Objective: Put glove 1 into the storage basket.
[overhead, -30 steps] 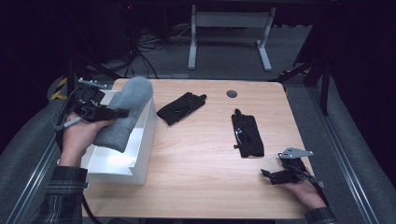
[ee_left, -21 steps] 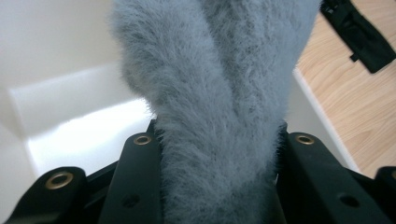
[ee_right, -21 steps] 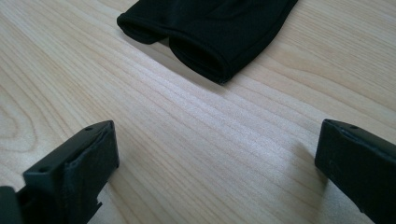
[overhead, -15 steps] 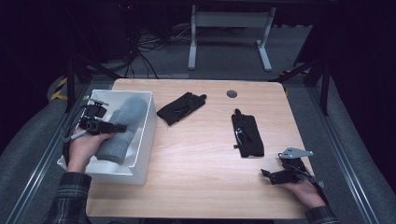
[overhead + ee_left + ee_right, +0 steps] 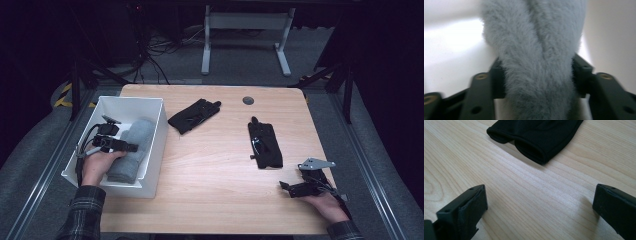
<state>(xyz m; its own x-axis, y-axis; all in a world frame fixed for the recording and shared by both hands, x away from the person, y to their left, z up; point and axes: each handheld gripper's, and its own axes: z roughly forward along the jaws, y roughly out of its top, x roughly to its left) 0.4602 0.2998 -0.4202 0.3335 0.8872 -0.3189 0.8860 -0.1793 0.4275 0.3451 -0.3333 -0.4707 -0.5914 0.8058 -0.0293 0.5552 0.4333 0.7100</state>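
Grey fleece [image 5: 536,62] between left tongs [image 5: 537,82]

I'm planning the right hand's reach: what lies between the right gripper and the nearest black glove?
Nothing: in the right gripper view, bare wooden table runs from the open right gripper to the black glove.

High view: looks from above, forward and down on the whole wooden table [image 5: 210,175].
Left gripper view: sits on the left gripper [image 5: 132,148], very close to the fluffy grey cloth [image 5: 534,60] between its jaws in the white bin [image 5: 150,145].
Right gripper view: sits low on the right gripper [image 5: 282,187], close to the table, facing the black glove [image 5: 536,135] ahead.
Shared: high view also shows the cloth [image 5: 131,150] and glove [image 5: 265,145].
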